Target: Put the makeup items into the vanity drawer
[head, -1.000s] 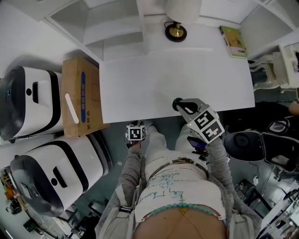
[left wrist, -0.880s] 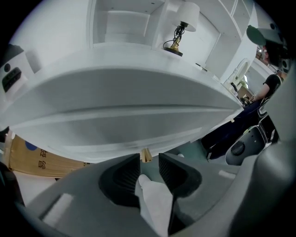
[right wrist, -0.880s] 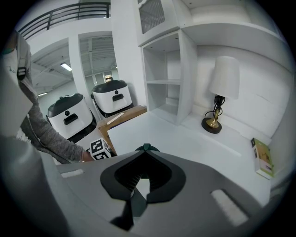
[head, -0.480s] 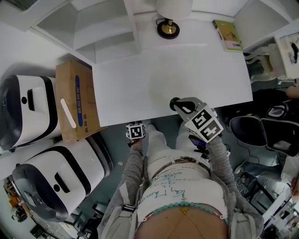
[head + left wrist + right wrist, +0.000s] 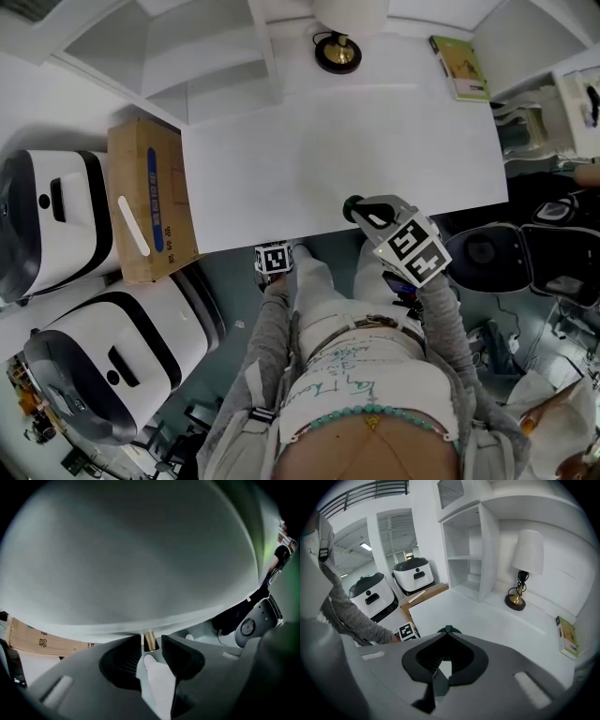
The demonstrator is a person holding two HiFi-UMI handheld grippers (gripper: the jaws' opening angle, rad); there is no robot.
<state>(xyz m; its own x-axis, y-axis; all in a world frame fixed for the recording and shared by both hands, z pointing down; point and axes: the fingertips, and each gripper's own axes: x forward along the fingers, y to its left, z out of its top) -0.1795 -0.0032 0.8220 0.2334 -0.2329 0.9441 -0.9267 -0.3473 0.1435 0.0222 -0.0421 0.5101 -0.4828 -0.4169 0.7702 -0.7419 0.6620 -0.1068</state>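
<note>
White vanity top [image 5: 375, 141] is flanked at its left by a cardboard box [image 5: 150, 197]. Left gripper [image 5: 151, 645] is pinched on a small brass knob [image 5: 149, 638] under the front edge, so opening the drawer is judged the step in hand. Pull should be kept straight and level, with the grip held firm. Right gripper [image 5: 448, 637] is closed on a dark green item [image 5: 448, 630], likely makeup, above that edge. It should be kept clear of the drawer's path.
</note>
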